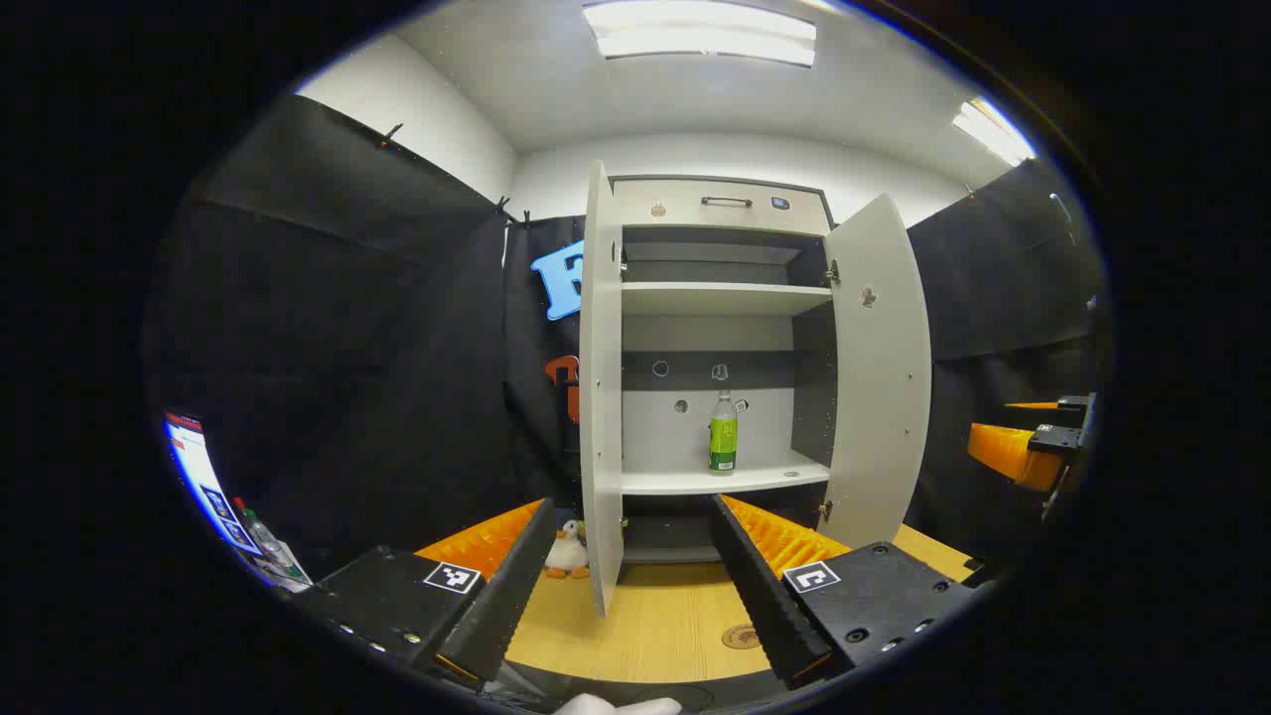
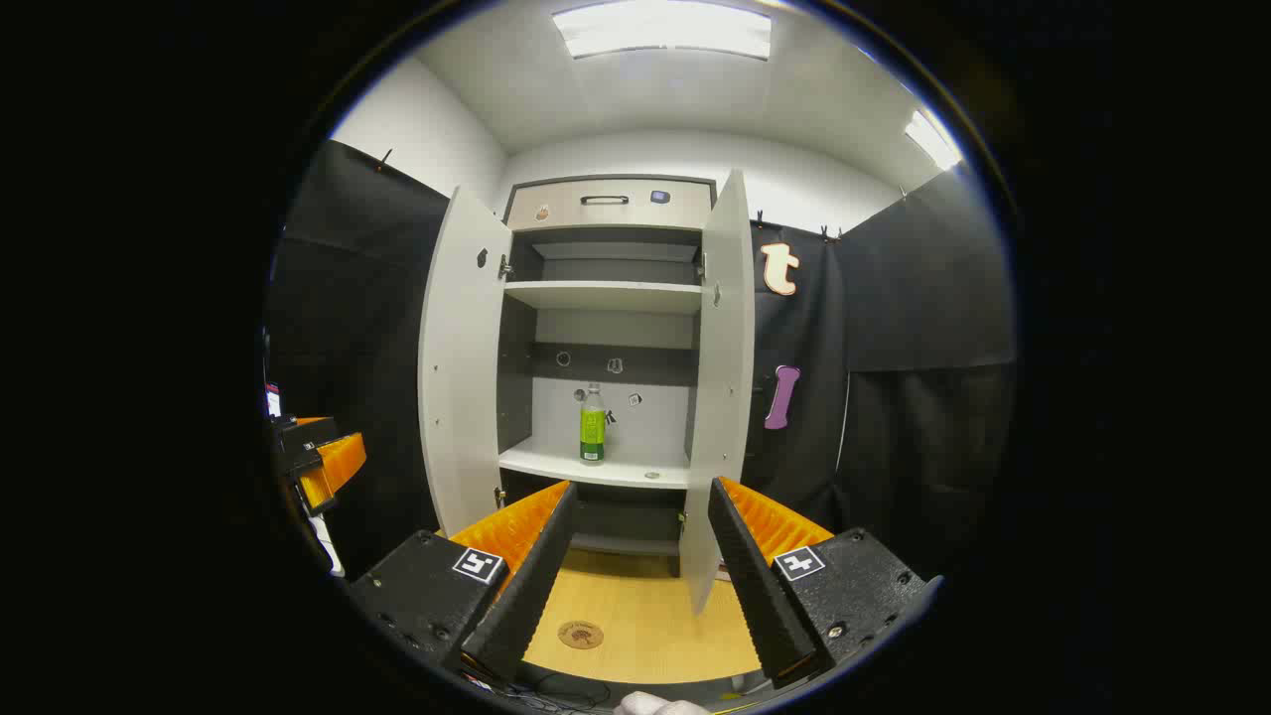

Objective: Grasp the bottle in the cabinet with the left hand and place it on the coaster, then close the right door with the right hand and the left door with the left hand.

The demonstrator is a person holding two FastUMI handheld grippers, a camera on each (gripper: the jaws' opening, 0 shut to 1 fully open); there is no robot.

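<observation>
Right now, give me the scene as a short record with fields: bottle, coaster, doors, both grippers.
bottle: upright on the cabinet's middle shelf, not held
coaster: on the wooden table in front of the cabinet, bare
left door: open
right door: open
left gripper: open, empty, short of the cabinet
right gripper: open, empty, short of the cabinet
toy: small plush by the left door's foot

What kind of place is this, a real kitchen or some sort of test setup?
Most likely a staged recording booth, not a kitchen: black cloth walls surround a lone open cabinet holding just one bottle, on a bare wooden table.
</observation>
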